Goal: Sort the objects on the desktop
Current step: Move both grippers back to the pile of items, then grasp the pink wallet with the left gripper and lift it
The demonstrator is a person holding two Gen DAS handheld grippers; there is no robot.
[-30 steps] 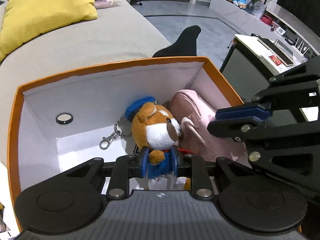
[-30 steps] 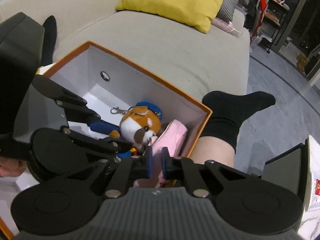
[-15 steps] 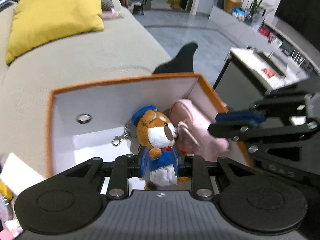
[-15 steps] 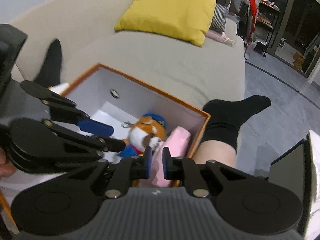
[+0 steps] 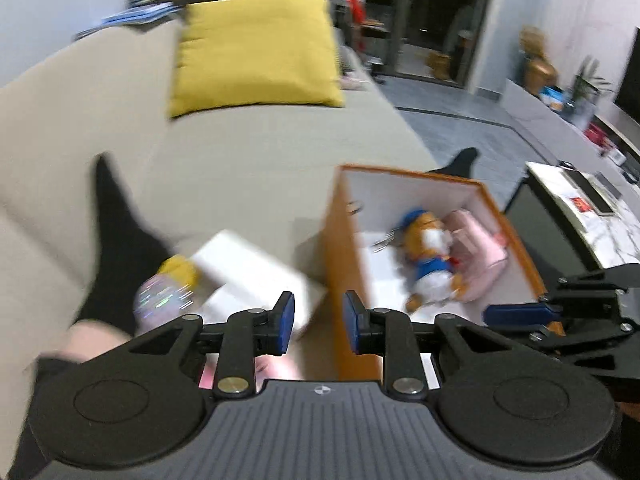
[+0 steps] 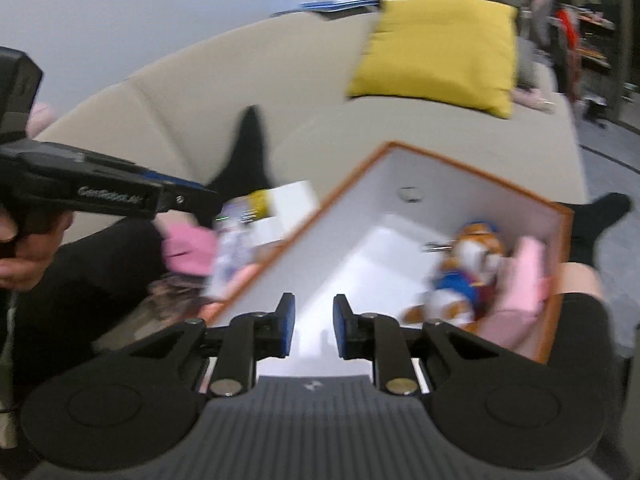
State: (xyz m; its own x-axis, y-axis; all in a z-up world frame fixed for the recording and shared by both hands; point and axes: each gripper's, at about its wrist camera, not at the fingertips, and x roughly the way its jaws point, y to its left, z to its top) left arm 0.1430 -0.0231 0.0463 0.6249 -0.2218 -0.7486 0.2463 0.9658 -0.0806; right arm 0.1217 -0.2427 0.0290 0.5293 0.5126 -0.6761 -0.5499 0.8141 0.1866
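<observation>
An orange box (image 5: pixel 344 264) with a white inside rests on the beige sofa. In it lie a plush toy in a blue outfit (image 5: pixel 430 256) and, to its right, a pink pouch (image 5: pixel 480 256). My left gripper (image 5: pixel 318 320) hovers open over the box's left wall with nothing between its pads. It also shows at the left of the right wrist view (image 6: pixel 180 200). My right gripper (image 6: pixel 314 320) hangs above the box's near edge (image 6: pixel 276 256); its jaws are opening and hold nothing. The toy (image 6: pixel 464 280) and pouch (image 6: pixel 524 280) lie to its right.
Left of the box lie a white carton (image 5: pixel 256 276), a clear bottle with a yellow cap (image 5: pixel 168 292) and a pink item (image 6: pixel 188 248). A person's legs in black socks (image 5: pixel 116 224) flank the box. A yellow cushion (image 5: pixel 256 52) sits farther back; a side table (image 5: pixel 592 216) stands right.
Both grippers have pulled back, risen and swung left. The plush toy has left the left gripper's pads and lies in the box. The right jaws went from shut to apart.
</observation>
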